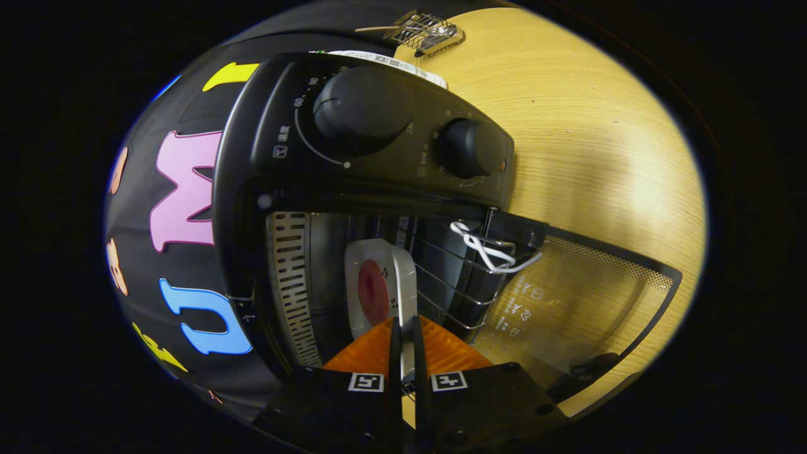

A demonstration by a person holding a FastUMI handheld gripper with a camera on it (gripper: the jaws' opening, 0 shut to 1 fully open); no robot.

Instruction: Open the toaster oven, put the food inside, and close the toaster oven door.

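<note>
White plate (378, 287) with a red food patch sits edge-on between our gripper (403, 353) fingers, which pinch its rim, nearly closed. We hold it inside the open toaster oven (378, 145), beside the wire rack (454, 277). We judge the tilted plate could slip or catch the rack. The glass door (586, 296) hangs open over the wooden table (599, 145).
</note>
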